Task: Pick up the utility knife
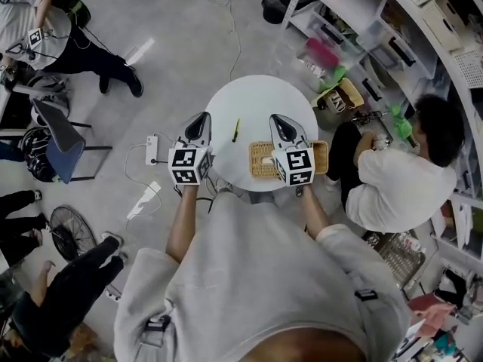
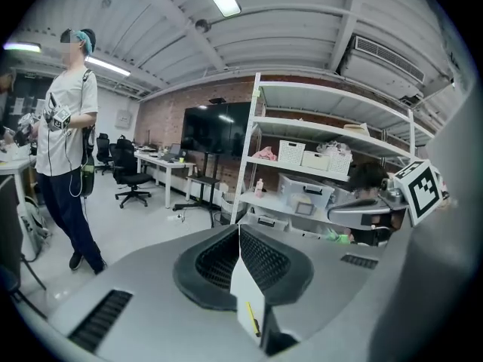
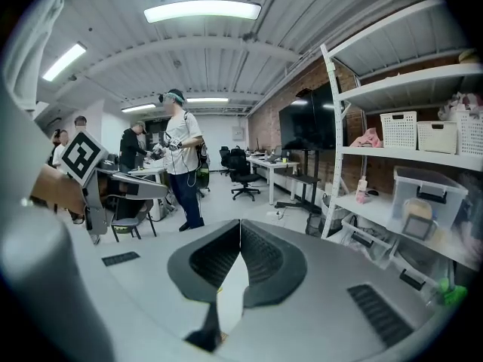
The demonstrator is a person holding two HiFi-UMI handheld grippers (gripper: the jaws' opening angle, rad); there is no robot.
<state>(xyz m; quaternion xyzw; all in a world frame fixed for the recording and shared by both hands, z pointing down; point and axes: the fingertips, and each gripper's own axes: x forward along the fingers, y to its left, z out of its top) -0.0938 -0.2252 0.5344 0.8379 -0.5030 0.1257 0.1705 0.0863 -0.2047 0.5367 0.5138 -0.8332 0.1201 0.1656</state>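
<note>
A slim yellow-and-dark utility knife [image 1: 235, 130] lies on the round white table [image 1: 249, 100], between my two grippers and touched by neither. My left gripper [image 1: 204, 116] hovers over the table's left edge with its jaws shut and nothing in them. In the left gripper view [image 2: 240, 229] the tips meet, and a sliver of the yellow utility knife [image 2: 253, 319] shows on the table through the gap below them. My right gripper [image 1: 275, 118] is held above the table's right side, also shut and empty, and its tips meet in the right gripper view [image 3: 241, 223].
A wicker basket [image 1: 259, 161] sits on the table's near right, under my right gripper. A person [image 1: 400, 183] sits close to the table on the right, before white shelves [image 1: 392, 29]. A power strip [image 1: 152, 149], a chair [image 1: 64, 138] and a fan [image 1: 69, 232] are on the floor at left.
</note>
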